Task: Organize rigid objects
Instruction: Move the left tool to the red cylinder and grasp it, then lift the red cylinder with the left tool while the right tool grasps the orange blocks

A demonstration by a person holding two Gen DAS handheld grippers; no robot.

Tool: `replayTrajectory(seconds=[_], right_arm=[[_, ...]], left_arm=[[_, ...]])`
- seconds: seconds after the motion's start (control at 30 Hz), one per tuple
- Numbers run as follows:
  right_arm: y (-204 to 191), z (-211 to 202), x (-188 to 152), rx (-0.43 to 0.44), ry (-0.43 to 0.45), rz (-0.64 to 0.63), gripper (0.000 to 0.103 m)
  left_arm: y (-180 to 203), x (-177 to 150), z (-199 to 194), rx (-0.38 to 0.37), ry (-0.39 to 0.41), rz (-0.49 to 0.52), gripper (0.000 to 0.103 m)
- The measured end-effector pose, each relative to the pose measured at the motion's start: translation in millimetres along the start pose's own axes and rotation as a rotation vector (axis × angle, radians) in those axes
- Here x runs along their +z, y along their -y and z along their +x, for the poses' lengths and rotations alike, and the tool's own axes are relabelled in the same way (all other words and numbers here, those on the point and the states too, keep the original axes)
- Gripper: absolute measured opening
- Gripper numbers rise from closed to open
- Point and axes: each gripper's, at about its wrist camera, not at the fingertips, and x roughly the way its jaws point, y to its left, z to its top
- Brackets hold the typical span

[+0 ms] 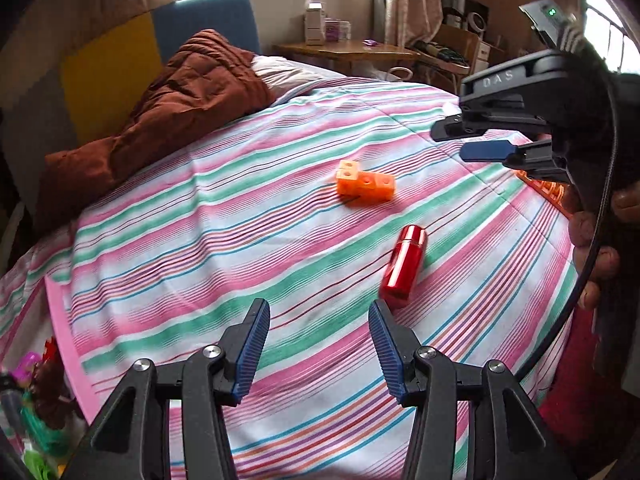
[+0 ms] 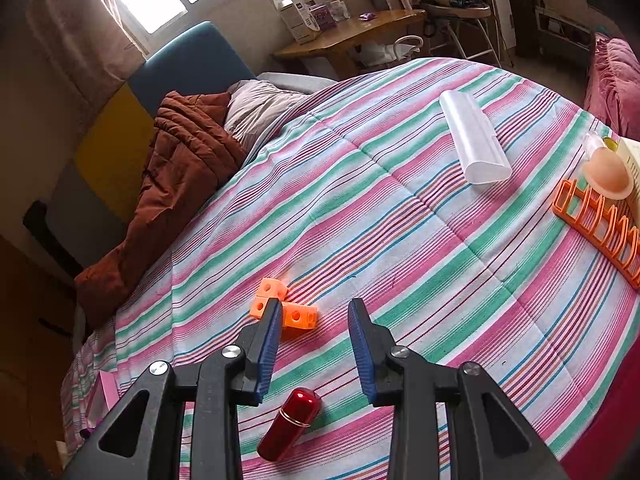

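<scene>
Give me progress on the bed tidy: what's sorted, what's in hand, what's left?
Done: nothing clearly sorted, though an orange rack holds some items at the bed's edge. In hand: nothing; the left gripper and right gripper both hang empty over the bedspread. Left: orange blocks, red cylinder and white case lie loose.

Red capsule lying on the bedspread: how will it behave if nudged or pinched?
The red capsule looks like a glossy cylinder lying on its side, so it would probably roll if pushed across its length. Its shiny finish suggests pads could slip. It seems rigid; the soft striped bedspread may damp rolling.
</scene>
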Motion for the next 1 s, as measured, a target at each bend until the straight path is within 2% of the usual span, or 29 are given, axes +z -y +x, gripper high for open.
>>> replayTrajectory(seconds=[0.2,0.37,0.47,0.5,0.53,0.57,0.6,0.73,0.8,1.0], right_arm=[[4,2,1,0.012,-0.015,0.023,0.034],[5,7,2,0.02,-0.038,0.029,0.033],[4,7,2,0.022,-0.041,0.031,0.034],[4,8,2,0.02,-0.041,0.03,0.034],[5,8,1,0.019,-0.041,0.028,0.034],[5,8,1,0.018,-0.042,0.028,0.034],[5,8,1,0.019,-0.043,0.027,0.034],[2,11,0,0.018,-0.056,0.013,0.034],[1,14,-1,0.019,-0.071,0.003,0.034],[-8,32,-10,0.037,-0.179,-0.035,0.034]], left_arm=[[26,22,28,-0.09,-0.019,0.051,0.052],[36,31,46,-0.13,-0.044,0.064,0.053],[40,34,61,-0.12,-0.062,0.072,0.055],[39,34,68,-0.125,-0.076,0.062,0.054],[36,32,75,-0.134,-0.099,0.043,0.043],[33,30,76,-0.126,-0.083,0.029,0.033],[32,28,73,-0.12,-0.066,0.024,0.026],[18,10,61,-0.085,-0.048,-0.008,0.027],[6,-3,52,-0.063,-0.039,-0.057,0.027],[-24,-49,18,0.011,0.005,-0.155,0.027]])
